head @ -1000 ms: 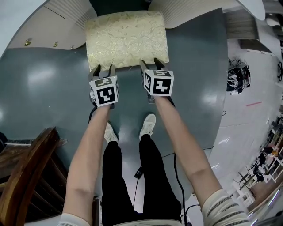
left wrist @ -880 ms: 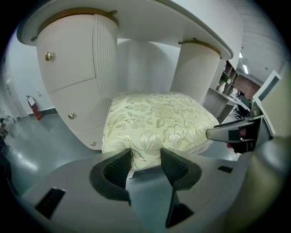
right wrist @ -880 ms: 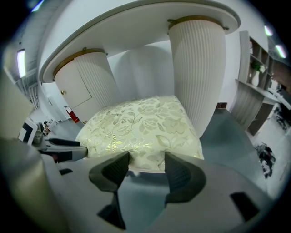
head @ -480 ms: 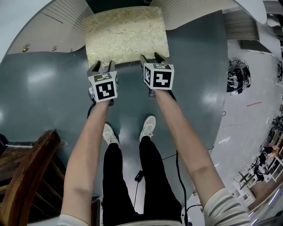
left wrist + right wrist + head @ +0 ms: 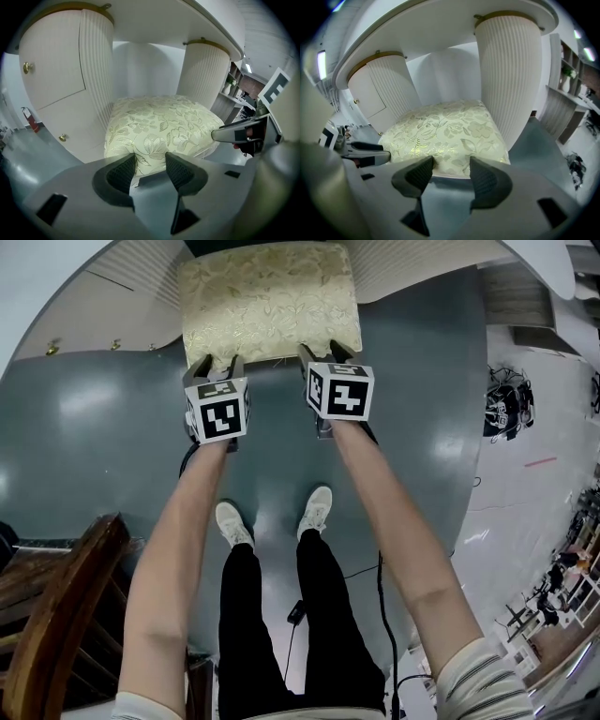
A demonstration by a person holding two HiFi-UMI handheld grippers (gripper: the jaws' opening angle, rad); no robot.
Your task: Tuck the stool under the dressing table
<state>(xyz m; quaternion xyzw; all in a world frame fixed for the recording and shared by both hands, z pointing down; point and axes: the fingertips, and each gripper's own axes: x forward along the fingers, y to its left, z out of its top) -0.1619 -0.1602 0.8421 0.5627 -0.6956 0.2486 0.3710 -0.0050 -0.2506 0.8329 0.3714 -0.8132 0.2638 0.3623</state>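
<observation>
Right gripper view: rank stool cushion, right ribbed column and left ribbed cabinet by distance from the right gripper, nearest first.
1. Cream floral stool cushion: centre, right at the fingers of the right gripper.
2. White ribbed column: just beyond, on the right.
3. White ribbed cabinet: farthest, back left.

From the person's head, the camera looks steeply down, the stool (image 5: 270, 306) at top centre. The camera on the left gripper (image 5: 150, 166) sits low and close behind its jaws at lower centre, facing the stool and dressing table (image 5: 93, 70) at near range; the right gripper (image 5: 451, 171) view mirrors it. All three share the stool
</observation>
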